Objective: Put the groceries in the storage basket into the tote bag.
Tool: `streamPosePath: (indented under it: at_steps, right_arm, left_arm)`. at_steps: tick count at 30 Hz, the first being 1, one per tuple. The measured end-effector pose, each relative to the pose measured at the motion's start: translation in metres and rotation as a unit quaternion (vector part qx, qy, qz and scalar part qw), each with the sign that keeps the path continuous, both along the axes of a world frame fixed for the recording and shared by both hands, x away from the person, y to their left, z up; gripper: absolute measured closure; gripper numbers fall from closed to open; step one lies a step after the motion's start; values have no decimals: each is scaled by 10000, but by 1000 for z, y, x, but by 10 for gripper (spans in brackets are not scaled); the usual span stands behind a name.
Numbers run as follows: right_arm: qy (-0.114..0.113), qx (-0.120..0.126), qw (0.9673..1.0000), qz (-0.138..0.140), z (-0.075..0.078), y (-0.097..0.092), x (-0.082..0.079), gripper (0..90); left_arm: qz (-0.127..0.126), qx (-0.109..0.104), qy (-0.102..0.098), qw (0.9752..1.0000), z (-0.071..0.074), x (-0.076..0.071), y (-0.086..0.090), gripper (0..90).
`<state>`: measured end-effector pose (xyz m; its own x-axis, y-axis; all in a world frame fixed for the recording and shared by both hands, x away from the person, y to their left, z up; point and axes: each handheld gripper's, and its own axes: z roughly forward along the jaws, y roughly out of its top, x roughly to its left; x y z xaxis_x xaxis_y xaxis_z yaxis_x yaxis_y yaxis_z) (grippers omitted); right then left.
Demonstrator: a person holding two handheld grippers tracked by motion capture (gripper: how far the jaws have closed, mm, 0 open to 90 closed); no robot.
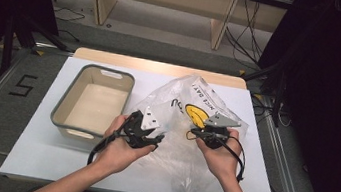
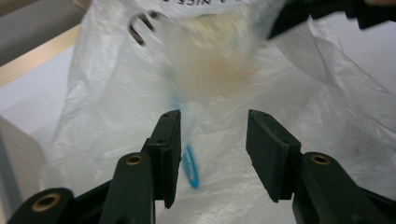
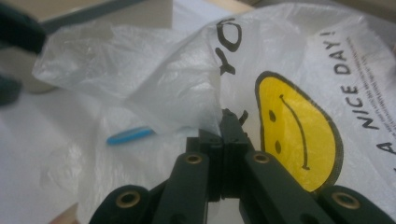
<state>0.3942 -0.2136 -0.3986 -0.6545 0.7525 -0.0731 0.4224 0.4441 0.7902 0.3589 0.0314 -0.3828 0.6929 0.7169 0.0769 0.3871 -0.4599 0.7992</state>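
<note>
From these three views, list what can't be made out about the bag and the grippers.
- Bag contents: a blue thing shows through the plastic in both gripper views, too blurred to name.
- Bag print, left gripper view: blurred and cut off by the top edge.
- Left gripper: jaws stand apart; whether plastic lies between them is unclear.
- Bin: the left hand hides its near right corner in the high view.

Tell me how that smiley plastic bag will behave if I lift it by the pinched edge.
The plastic bag looks thin and crinkled, so it will probably sag and fold. The right gripper is shut on a film edge, which may slip. A blue item inside could slide.
</note>
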Motion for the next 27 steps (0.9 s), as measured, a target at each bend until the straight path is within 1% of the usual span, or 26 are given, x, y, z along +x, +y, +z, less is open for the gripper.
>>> streamPosePath:
  at_steps: [1,3,4,6,7,9,10,12,14,15,17,18,19,20,23,25,27]
  right_arm:
    - [116,-48,9999,48,-3,0,0,900]
    - [260,-164,9995,107,-8,1,-1,900]
    - [413,-222,9988,164,-11,1,-1,900]
    - [530,-329,9978,208,-17,1,-1,900]
    - [631,-365,9971,217,-20,2,-1,898]
    - [800,-496,9951,312,-27,2,-1,889]
    - [844,-543,9944,335,-30,3,-2,882]
    - [1016,-613,9922,389,-36,5,-2,856]
    - [1135,-672,9903,425,-42,6,-2,815]
    - [1250,-716,9885,450,-46,7,-2,791]
    - [1276,-754,9877,488,-49,8,-2,739]
    - [1335,-734,9871,492,-50,8,-2,697]
    - [1371,-656,9871,511,-50,8,-3,658]
    - [1354,-552,9879,512,-48,8,-4,621]
    - [1206,-242,9912,491,-38,4,-8,529]
    - [1057,-70,9937,358,-29,-3,-10,504]
    - [969,41,9950,218,-22,-11,-13,484]
  left_arm:
    - [34,33,13,10000,-1,2,2,526]
    - [120,36,107,9999,-4,8,5,494]
    - [154,77,134,9998,-7,12,6,491]
    - [200,214,222,9993,-13,18,8,483]
    - [215,284,302,9989,-17,20,8,477]
    - [215,374,413,9982,-24,25,8,480]
    - [204,414,470,9978,-28,27,8,486]
    - [212,513,569,9968,-34,30,7,498]
    - [202,609,654,9958,-39,33,6,515]
    - [204,603,677,9957,-41,34,6,520]
    - [201,652,733,9950,-44,35,5,527]
    - [201,671,763,9946,-45,36,5,531]
    - [219,659,779,9945,-46,36,5,533]
    - [228,639,789,9946,-47,36,5,535]
    - [217,680,817,9941,-48,37,7,539]
    - [237,666,831,9940,-50,36,7,541]
    - [241,667,859,9938,-51,36,7,541]
